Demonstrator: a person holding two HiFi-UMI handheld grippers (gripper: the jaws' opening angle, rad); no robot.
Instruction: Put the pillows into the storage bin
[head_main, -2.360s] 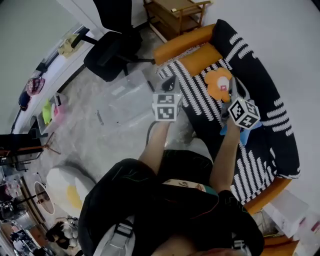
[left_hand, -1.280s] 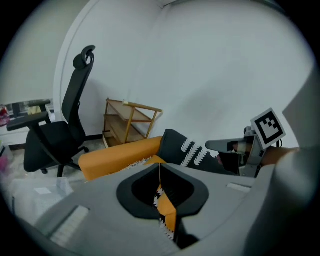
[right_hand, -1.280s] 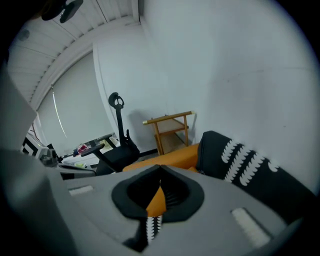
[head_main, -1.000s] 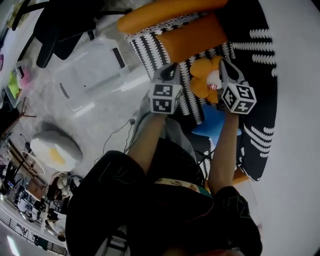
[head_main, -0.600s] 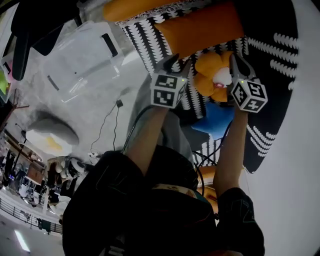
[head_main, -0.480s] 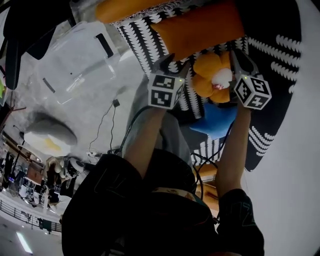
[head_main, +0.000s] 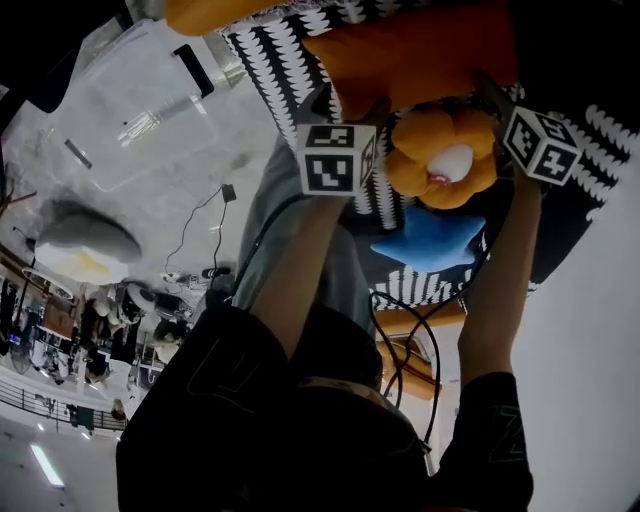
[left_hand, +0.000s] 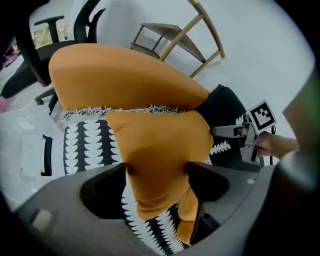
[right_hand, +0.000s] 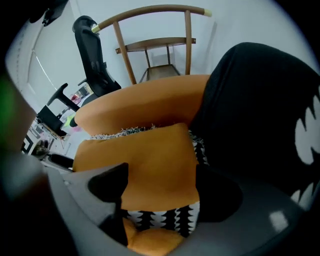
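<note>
A plain orange pillow (head_main: 420, 55) leans against the sofa's orange arm (left_hand: 125, 75) on a black-and-white throw (head_main: 270, 50). Below it lie an orange flower pillow (head_main: 440, 160) with a white centre and a blue star pillow (head_main: 430, 240). My left gripper (left_hand: 156, 180) has just been opening its jaws; they stand wide, with the orange pillow's (left_hand: 160, 150) lower corner between them. My right gripper (right_hand: 160, 187) has also just been opening, and its jaws straddle the same pillow's (right_hand: 145, 170) lower edge. The clear storage bin (head_main: 130, 110) sits on the floor to the left.
A white egg-shaped cushion (head_main: 85, 245) and a cable (head_main: 200, 230) lie on the floor left of the sofa. A wooden chair (right_hand: 160, 45) stands behind the sofa arm, with a black office chair (right_hand: 92, 55) beside it. The right gripper's cube (left_hand: 262, 116) shows in the left gripper view.
Both grippers have dropped toward the orange pillow and gone from shut to wide open. The head view has swung closer over the sofa.
</note>
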